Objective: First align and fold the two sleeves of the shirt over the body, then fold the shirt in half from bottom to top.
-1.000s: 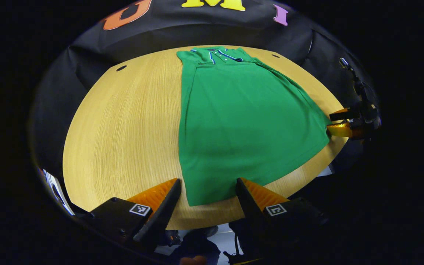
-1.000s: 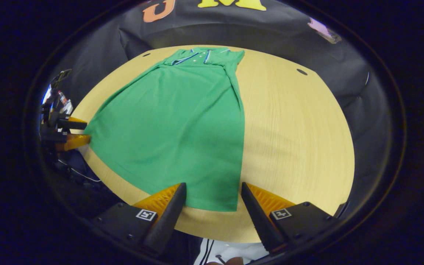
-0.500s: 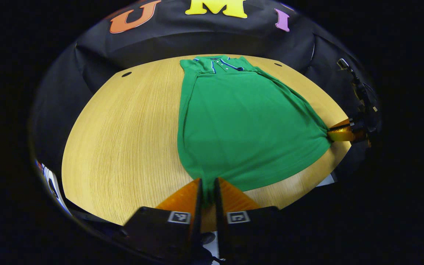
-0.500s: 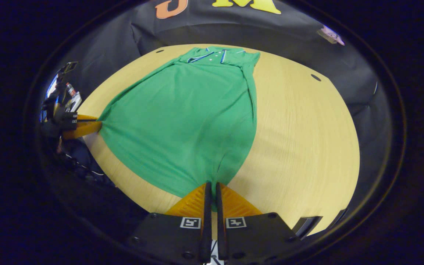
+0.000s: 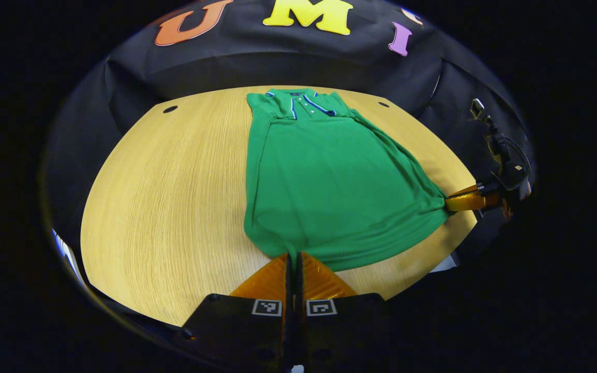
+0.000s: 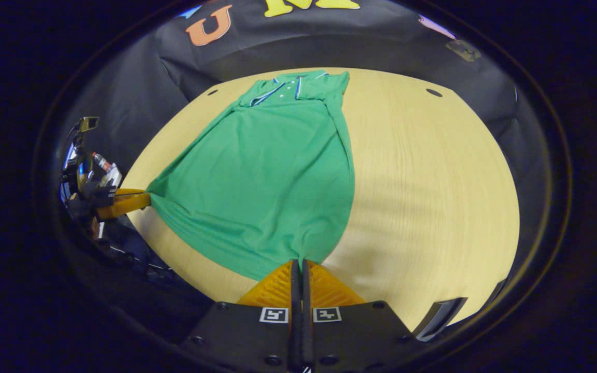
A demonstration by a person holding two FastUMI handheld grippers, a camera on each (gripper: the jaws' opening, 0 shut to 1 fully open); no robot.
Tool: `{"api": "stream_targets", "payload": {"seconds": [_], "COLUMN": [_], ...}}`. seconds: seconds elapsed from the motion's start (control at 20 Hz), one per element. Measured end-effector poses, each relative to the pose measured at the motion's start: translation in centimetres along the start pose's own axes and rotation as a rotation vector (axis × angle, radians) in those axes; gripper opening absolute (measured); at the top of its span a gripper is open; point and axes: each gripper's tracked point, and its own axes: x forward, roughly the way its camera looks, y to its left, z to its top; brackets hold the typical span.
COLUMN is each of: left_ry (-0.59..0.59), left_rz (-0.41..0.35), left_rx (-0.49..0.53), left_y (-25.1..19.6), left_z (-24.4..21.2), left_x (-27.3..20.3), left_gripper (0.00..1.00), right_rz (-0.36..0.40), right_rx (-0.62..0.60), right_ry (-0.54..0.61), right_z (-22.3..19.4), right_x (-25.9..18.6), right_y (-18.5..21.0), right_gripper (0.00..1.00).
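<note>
A green polo shirt (image 5: 324, 176) lies flat on the round wooden table (image 5: 163, 197), collar at the far side, sleeves folded in over the body. In the left gripper view my left gripper (image 5: 292, 255) is shut on the shirt's near left bottom corner. The right gripper (image 5: 451, 202) pinches the other bottom corner at the table's right edge. In the right gripper view the shirt (image 6: 272, 171) stretches away from my right gripper (image 6: 300, 260), which is shut on its near bottom corner. The left gripper (image 6: 145, 198) holds the far left corner there. The hem is pulled taut between them.
The wooden table (image 6: 433, 181) has bare surface beside the shirt on both sides. Small dark holes (image 5: 170, 109) mark its far rim. Black cloth walls surround the table. A stand with cables (image 5: 500, 150) sits off the right edge.
Both grippers went from open astride the shirt's bottom corners to shut on them. The hem has since drawn in and risen slightly off the table.
</note>
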Motion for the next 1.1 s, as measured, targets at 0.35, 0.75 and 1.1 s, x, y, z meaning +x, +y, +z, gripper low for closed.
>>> {"api": "stream_targets", "payload": {"seconds": [0.35, 0.75, 1.1], "left_ry": [-0.088, -0.234, -0.350], "left_rz": [-0.042, -0.042, -0.027], "left_rx": [0.012, 0.016, 0.027], "left_y": [-0.7, 0.3, 2.6], "left_z": [4.8, 14.2, 22.9], "left_x": [-1.2, -1.9, -1.9], "left_gripper": [0.03, 0.03, 0.03], "right_rz": [0.071, 0.124, 0.140], "right_rx": [0.107, 0.172, 0.206], "right_ry": [-0.094, -0.234, -0.350], "right_z": [5.1, 14.1, 24.7], "right_x": [-2.6, -5.6, -6.2], "right_y": [0.0, -0.5, -1.6], "right_gripper": [0.02, 0.02, 0.06]}}
